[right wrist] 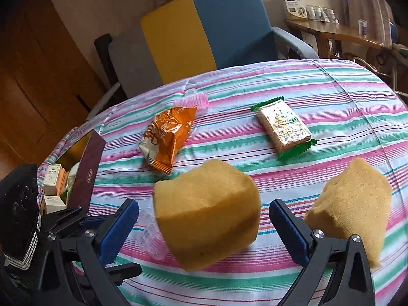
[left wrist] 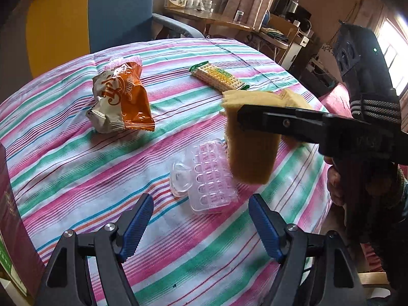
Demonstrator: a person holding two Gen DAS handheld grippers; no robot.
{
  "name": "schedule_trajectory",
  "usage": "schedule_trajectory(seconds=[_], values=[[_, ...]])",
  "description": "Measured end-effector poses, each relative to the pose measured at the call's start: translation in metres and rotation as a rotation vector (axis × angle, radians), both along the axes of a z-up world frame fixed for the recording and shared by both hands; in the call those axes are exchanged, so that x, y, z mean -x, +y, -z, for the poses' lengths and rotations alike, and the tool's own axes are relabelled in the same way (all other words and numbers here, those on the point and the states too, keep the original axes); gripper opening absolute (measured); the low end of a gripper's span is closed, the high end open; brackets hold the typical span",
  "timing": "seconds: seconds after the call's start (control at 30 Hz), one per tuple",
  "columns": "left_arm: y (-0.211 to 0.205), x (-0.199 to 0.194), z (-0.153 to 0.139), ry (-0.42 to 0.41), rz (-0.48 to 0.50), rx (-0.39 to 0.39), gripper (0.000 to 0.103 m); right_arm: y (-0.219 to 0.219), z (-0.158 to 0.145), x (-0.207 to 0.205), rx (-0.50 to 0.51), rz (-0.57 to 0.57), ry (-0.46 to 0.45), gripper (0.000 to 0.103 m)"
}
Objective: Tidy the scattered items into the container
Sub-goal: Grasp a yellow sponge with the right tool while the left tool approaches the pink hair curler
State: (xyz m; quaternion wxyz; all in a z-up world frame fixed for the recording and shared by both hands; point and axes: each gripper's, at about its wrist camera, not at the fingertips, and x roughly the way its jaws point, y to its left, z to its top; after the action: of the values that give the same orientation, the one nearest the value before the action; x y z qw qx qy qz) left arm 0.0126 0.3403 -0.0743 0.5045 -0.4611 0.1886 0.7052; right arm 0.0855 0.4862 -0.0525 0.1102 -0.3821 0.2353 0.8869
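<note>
My left gripper (left wrist: 201, 227) stands open just above a clear pink plastic clip case (left wrist: 209, 178), with nothing between its pads. My right gripper (right wrist: 204, 216) has its jaws wide, and a yellow sponge (right wrist: 206, 211) sits between them with a gap showing on each side. From the left wrist view that sponge (left wrist: 252, 150) looks blurred and off the cloth, behind the right gripper's finger (left wrist: 267, 121). A second sponge (right wrist: 354, 204) lies to the right. An orange snack bag (right wrist: 168, 135) and a green-edged cracker pack (right wrist: 283, 127) lie farther back. The maroon box (right wrist: 86, 168) at the left holds small cartons.
The round table wears a striped cloth (right wrist: 331, 89) that drops away at every edge. A blue and yellow chair (right wrist: 209, 25) stands behind it, and a wooden side table (right wrist: 331, 30) with jars is at the back right. A person's hand (left wrist: 336, 183) holds the right gripper.
</note>
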Motion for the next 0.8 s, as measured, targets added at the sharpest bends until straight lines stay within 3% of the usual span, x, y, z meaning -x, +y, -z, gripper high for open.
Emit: schedule_trajectory(seconds=[0.1,0.27,0.4,0.43,0.5,0.6,0.63,0.8], values=[[0.009,0.006,0.005,-0.012,-0.021,0.009,0.078,0.018,0.004,-0.009,0.039,0.058,0.040,0.103],[0.017,0.005,0.000,-0.012,0.019,-0.023,0.078,0.023,0.002,-0.012,0.027,0.047,0.062,0.103],[0.034,0.001,0.003,0.010,0.101,0.012,0.078,0.023,0.002,-0.015,0.018,0.017,0.084,0.092],[0.038,0.001,0.007,0.015,0.109,0.032,0.076,0.024,0.002,-0.016,0.015,0.008,0.089,0.091],[0.043,0.002,0.015,0.024,0.115,0.072,0.063,0.025,0.002,-0.019,0.004,0.000,0.099,0.084],[0.038,0.001,0.014,0.044,0.110,0.064,0.050,0.029,0.000,-0.023,-0.001,0.010,0.117,0.074],[0.036,0.002,0.013,0.041,0.103,0.061,0.039,0.031,-0.001,-0.023,-0.002,0.012,0.122,0.073],[0.021,0.012,0.012,0.015,0.028,0.056,0.039,0.034,-0.005,-0.023,-0.015,0.017,0.122,0.071]])
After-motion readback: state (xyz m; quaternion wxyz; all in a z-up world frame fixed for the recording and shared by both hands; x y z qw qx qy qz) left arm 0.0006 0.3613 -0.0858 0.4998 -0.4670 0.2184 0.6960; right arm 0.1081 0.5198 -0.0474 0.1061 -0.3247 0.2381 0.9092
